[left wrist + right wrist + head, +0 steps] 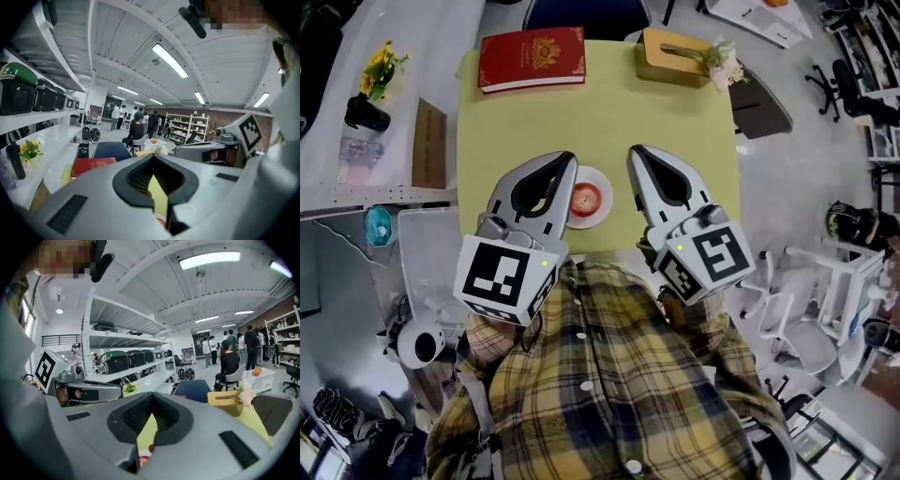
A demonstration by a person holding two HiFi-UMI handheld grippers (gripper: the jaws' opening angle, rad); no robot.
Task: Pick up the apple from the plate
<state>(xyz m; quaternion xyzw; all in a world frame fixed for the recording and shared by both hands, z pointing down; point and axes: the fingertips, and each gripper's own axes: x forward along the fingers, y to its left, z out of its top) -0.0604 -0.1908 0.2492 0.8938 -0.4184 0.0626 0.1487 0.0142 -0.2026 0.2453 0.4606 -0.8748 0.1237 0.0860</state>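
plate: left rim hidden by left gripper | shirt: cut off at bottom edge

The head camera looks steeply down onto the yellow table, close enough that the left gripper and right gripper fill the middle. Each gripper camera sits low behind its own jaws, facing almost level across the table into the room — the left takes in the red book, the right the wooden tissue box. All three share the table; each gripper view catches the other gripper at its edge.
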